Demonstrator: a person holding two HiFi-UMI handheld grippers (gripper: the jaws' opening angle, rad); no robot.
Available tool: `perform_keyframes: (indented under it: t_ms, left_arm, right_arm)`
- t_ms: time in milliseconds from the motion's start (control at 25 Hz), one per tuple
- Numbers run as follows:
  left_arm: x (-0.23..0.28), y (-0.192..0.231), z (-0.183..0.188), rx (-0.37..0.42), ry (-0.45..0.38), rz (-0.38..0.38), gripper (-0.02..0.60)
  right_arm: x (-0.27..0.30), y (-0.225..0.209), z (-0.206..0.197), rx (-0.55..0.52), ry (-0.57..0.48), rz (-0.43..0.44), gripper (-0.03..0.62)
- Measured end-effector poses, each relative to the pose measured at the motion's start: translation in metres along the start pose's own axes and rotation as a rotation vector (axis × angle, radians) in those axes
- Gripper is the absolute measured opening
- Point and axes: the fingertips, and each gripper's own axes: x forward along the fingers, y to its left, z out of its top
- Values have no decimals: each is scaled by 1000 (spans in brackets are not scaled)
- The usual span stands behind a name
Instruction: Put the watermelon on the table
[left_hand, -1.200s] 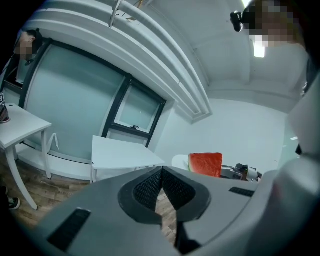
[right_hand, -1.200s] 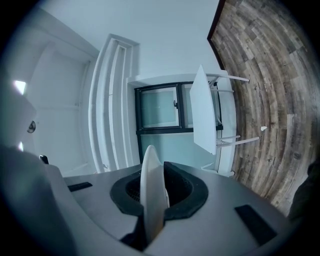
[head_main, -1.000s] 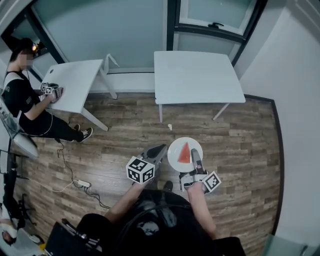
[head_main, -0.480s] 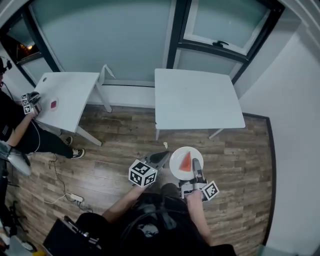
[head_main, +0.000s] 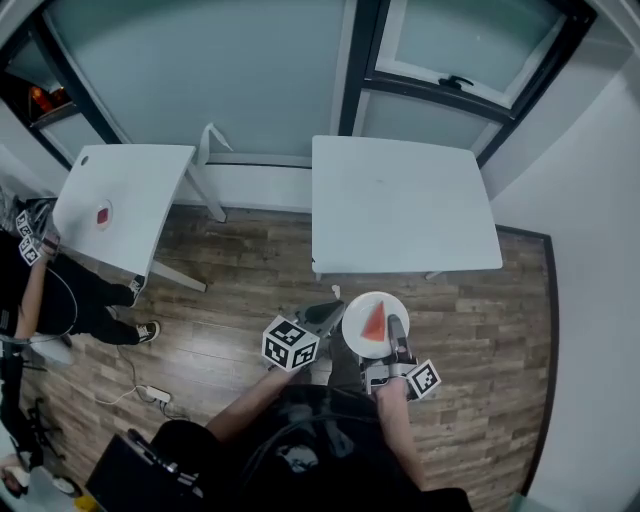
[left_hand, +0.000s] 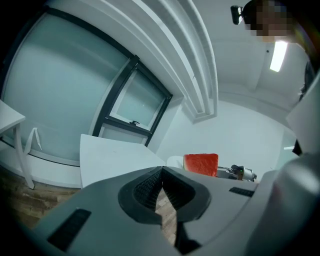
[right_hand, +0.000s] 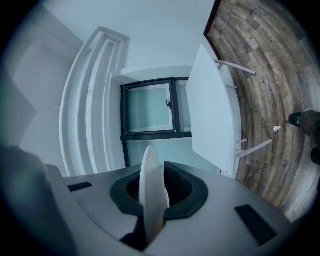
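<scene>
White plate (head_main: 356, 312) bearing the red watermelon (head_main: 373, 322) wedge is found clamped at its near rim between the fingers of the right gripper (head_main: 395, 338), held over the wooden floor (head_main: 240, 290) just short of the white table (head_main: 400, 205); the left gripper (head_main: 322, 316) is noted beside the plate with its fingers together on nothing. The carrying step is judged to be in hand, with delivery not yet made. The plate must next be kept level, brought over the near edge of the table and lowered flat before the clamp is released.
</scene>
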Motion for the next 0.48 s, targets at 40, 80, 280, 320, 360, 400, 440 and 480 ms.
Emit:
perform_keyframes:
  t_ms: [40, 80, 280, 320, 360, 400, 440, 480]
  left_arm:
    - [9, 5, 5, 0, -1, 6, 3]
    - [18, 11, 11, -1, -3, 10, 3]
    - [76, 43, 43, 4, 7, 39, 3]
    - [88, 48, 51, 15, 7, 45, 3]
    - [101, 53, 59, 29, 8, 53, 3]
    - [114, 58, 68, 41, 8, 60, 3]
    - [126, 62, 76, 48, 8, 65, 3]
    - [136, 65, 83, 50, 7, 69, 3]
  right_arm:
    - [11, -2, 8, 5, 2, -3, 35]
    - [22, -2, 16, 8, 7, 0, 35]
    - [82, -1, 63, 10, 35, 21, 35]
    - [94, -1, 74, 13, 39, 25, 35]
    - [106, -1, 84, 19, 42, 27, 35]
    - [117, -2, 93, 27, 45, 26, 35]
    - [129, -2, 100, 33, 51, 21, 35]
    - [139, -3, 105, 37, 62, 16, 35]
